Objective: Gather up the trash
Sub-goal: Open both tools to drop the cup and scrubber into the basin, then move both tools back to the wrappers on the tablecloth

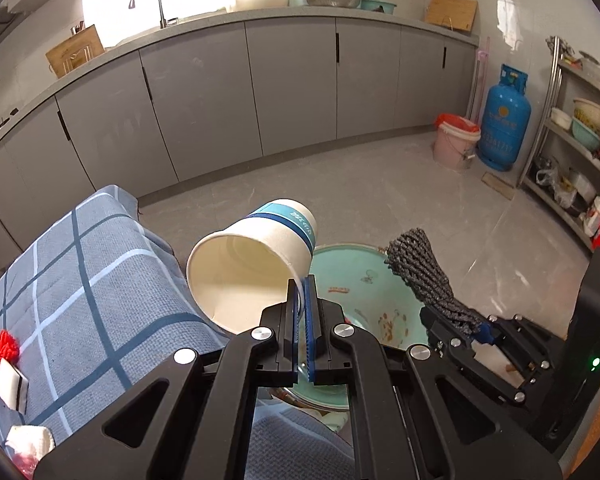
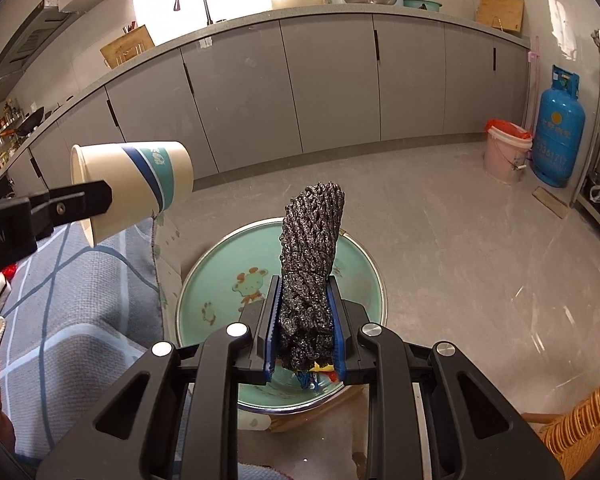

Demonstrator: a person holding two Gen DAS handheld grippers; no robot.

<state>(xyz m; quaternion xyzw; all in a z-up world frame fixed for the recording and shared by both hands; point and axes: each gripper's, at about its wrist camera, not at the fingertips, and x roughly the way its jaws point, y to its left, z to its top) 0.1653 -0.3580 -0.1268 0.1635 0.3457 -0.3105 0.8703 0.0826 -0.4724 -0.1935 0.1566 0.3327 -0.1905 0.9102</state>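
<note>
My left gripper is shut on the rim of a white paper cup with blue bands; the cup lies on its side, its mouth facing the camera. In the right wrist view the same cup hangs at the left, pinched by the left gripper's fingers. My right gripper is shut on a dark, glittery crumpled wad that sticks up between the pads; the wad also shows at the right of the left view. Both hover over a teal enamel basin, seen as basin below the cup.
A table under a blue-grey checked cloth carries small scraps at the left. Grey cabinets run along the back with a sink above. A pink bucket, a blue gas cylinder and a metal shelf rack stand right. A wicker edge shows at lower right.
</note>
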